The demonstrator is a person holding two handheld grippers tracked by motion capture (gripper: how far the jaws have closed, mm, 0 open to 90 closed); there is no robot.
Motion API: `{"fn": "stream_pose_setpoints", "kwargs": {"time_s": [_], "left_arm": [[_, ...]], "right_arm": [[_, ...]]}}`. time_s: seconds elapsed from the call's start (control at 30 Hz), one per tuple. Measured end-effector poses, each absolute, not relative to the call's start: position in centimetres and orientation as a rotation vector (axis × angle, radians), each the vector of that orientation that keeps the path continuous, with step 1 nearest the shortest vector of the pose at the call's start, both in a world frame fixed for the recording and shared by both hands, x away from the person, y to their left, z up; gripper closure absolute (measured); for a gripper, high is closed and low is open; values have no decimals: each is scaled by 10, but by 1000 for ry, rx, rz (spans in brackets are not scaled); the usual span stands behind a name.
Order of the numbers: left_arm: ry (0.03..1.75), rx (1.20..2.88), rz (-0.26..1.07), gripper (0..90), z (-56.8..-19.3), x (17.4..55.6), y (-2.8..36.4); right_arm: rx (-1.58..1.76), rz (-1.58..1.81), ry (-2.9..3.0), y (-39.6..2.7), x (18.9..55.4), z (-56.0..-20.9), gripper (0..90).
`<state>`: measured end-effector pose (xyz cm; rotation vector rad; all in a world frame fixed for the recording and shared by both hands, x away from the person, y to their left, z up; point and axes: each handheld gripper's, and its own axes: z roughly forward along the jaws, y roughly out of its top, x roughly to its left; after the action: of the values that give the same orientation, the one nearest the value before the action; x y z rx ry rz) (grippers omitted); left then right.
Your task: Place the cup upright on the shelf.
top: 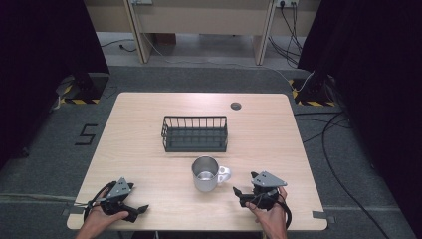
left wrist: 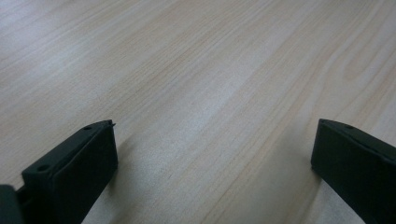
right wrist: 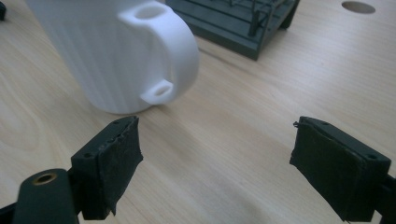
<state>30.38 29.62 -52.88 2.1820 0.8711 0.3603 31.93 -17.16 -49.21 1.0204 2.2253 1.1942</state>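
The counter (top: 149,114) carries a wire basket (top: 194,133) near its middle, with a mug (top: 205,174) just in front of it and slightly to the right — handle turned right. A small round hole (top: 236,105) lies behind the basket, toward the far right. The left gripper (top: 130,211) sits at the near left edge, the right gripper (top: 238,191) at the near right, just beside the mug's handle — apart from it.
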Motion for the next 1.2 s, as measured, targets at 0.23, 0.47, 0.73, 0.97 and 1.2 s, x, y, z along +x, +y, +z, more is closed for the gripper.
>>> {"fn": "stream_pose_setpoints", "kwargs": {"time_s": [0.23, 0.47, 0.73, 0.97, 1.2], "left_arm": [[871, 2182, 360, 0, -529, 304, 296], [871, 2182, 360, 0, -529, 304, 296], [871, 2182, 360, 0, -529, 304, 296], [871, 2181, 360, 0, -529, 304, 296], [871, 2181, 360, 0, -529, 304, 296]], "right_arm": [[942, 1268, 2214, -163, 314, -482, 154], [876, 1309, 2214, -154, 312, -474, 153], [825, 1433, 2199, -148, 315, -469, 151], [773, 1482, 2196, -134, 321, -462, 151], [729, 1508, 2199, -118, 328, -458, 150]]}}
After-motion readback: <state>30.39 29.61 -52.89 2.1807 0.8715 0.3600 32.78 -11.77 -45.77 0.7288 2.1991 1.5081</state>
